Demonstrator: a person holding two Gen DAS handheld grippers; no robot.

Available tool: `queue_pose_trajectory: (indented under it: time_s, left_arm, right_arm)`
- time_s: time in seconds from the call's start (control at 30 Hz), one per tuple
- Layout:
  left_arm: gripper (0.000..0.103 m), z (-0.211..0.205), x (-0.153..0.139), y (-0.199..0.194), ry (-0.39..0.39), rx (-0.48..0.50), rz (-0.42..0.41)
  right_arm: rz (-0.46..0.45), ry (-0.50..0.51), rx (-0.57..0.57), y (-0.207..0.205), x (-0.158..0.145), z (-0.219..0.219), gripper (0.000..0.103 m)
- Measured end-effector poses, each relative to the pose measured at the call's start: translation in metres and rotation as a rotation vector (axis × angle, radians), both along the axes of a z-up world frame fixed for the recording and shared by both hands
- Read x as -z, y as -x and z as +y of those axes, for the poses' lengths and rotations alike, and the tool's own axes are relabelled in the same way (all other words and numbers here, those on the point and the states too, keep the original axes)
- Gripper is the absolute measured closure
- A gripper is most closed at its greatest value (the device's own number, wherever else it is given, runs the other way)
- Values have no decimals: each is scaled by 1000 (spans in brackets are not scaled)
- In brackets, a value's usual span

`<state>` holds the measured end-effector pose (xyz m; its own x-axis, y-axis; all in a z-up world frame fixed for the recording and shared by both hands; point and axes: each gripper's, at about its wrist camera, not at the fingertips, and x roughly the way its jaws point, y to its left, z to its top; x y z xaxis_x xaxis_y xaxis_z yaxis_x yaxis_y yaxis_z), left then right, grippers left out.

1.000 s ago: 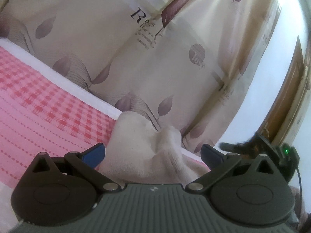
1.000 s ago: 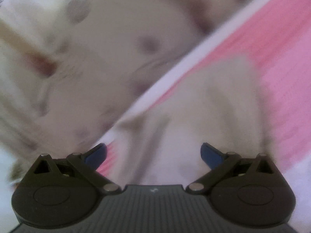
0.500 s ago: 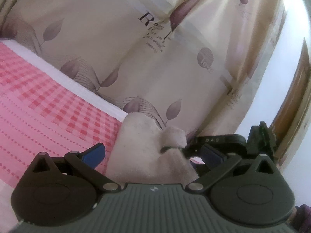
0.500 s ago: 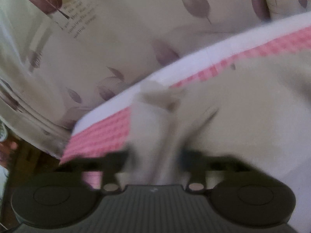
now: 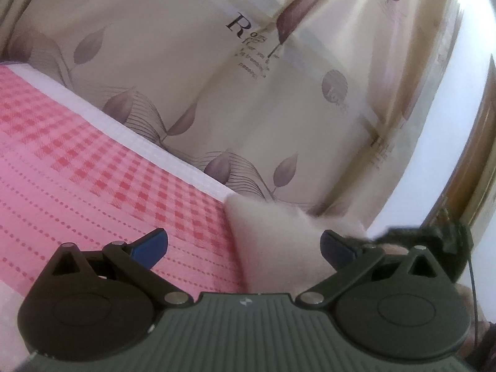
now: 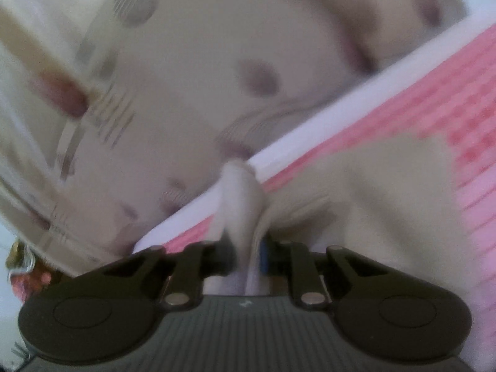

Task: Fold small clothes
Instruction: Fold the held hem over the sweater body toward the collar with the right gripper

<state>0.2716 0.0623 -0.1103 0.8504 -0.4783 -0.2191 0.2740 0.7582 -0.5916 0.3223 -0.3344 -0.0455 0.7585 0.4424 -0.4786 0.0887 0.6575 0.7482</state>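
The right gripper (image 6: 249, 257) is pinching a corner of the cream garment (image 6: 387, 192), which is lying near the bed's far edge (image 5: 161, 152), to carry a fold. The left gripper (image 5: 243, 245) is hovering spread, leaving the cloth free.

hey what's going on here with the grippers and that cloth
A person is folding a small cream garment on a bed with a pink checked sheet. The right gripper is shut on a bunched edge of the garment and holds it up off the sheet. The left gripper is open with nothing in it, and points toward the garment's far corner by a leaf-print curtain.
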Motion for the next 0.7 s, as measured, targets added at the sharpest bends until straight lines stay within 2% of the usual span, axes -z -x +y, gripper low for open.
queue_pose_trajectory:
  time_s: [0.2, 0.4, 0.47, 0.6, 0.7]
  left_arm:
    - [0, 3, 3, -3, 13, -10, 27]
    - [0, 1, 2, -2, -14, -6, 11]
    - [0, -1, 2, -2, -23, -1, 8]
    - [0, -2, 2, -2, -32, 3, 13]
    - [0, 0, 3, -3, -29, 1, 18]
  right_arm:
    - [60, 37, 56, 17, 13, -63, 86]
    - [96, 36, 94, 23, 36, -95, 87]
    - [92, 41, 76, 23, 41, -95, 87]
    - [48, 151, 32, 20, 40, -86, 84]
    - [34, 140, 59, 22, 36, -90, 82]
